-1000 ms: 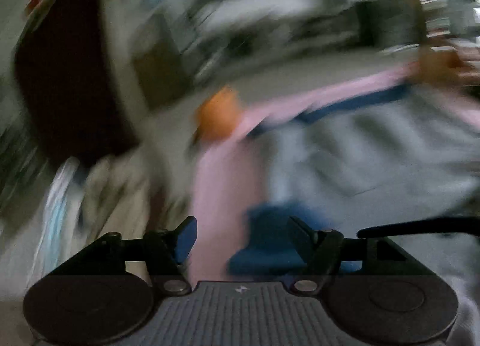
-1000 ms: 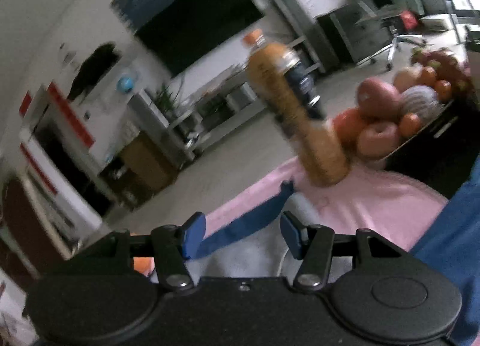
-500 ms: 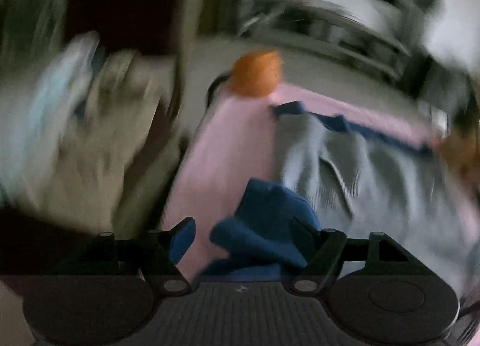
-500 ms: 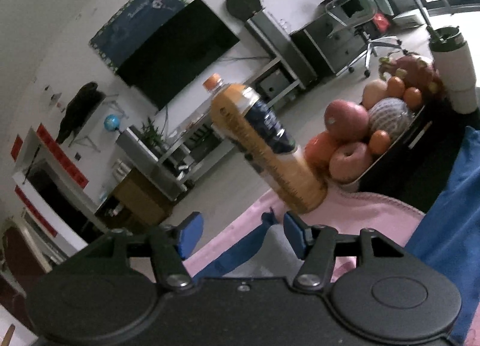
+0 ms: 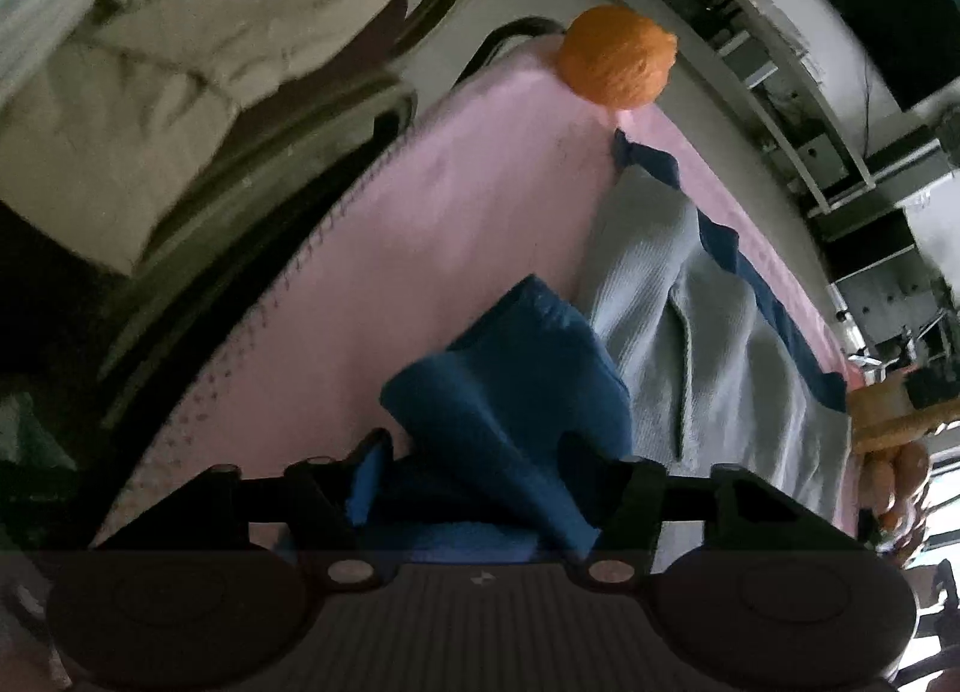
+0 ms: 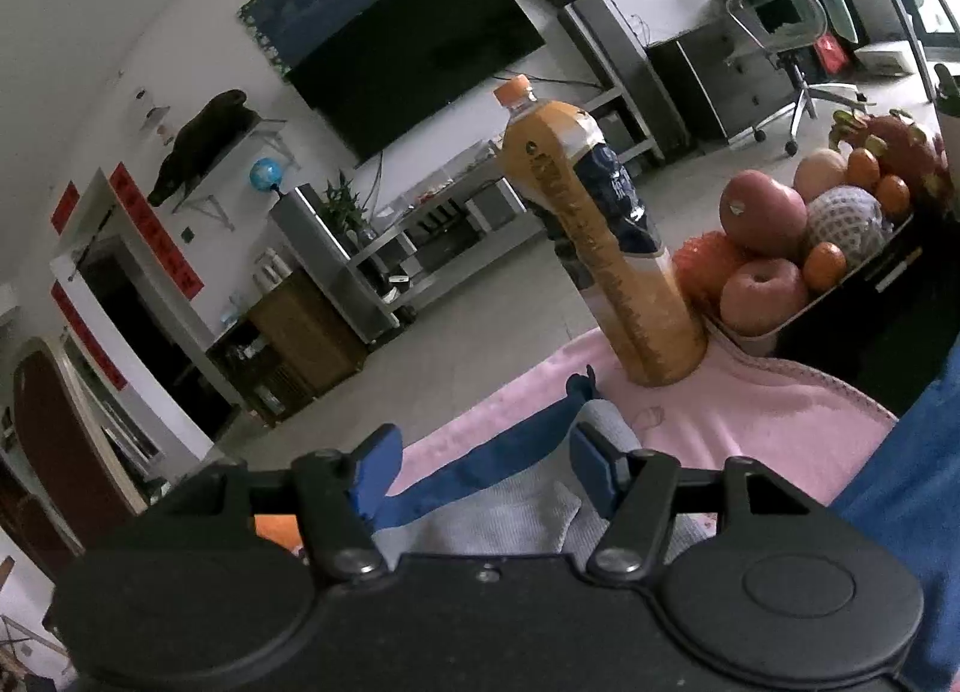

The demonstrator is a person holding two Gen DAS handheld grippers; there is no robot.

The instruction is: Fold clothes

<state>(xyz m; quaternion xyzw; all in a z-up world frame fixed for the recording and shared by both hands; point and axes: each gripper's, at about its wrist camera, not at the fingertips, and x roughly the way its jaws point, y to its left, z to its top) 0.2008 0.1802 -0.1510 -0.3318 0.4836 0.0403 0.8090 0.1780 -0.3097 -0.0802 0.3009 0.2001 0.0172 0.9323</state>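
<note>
A pink blanket (image 5: 456, 248) covers the tabletop; on it lie a grey garment (image 5: 708, 344), an orange ball (image 5: 618, 59) and a juice bottle (image 6: 606, 248).

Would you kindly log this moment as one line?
left gripper: closing on blue sleeve | right gripper: opening over grey garment | bottle: upright

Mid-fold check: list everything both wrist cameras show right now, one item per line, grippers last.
grey garment: one, grey with navy trim, spread on the pink cloth
blue sleeve: one, navy, bunched between the left gripper's fingers
pink cloth: one, pink, covering the table
orange ball: one, at the cloth's far corner
juice bottle: one, orange, upright on the cloth
fruit tray: one, apples and oranges, beside the bottle
beige clothes: heap, off the table
television: one, black, on the wall
left gripper: closing around the sleeve
right gripper: opening, over the garment's trim
</note>
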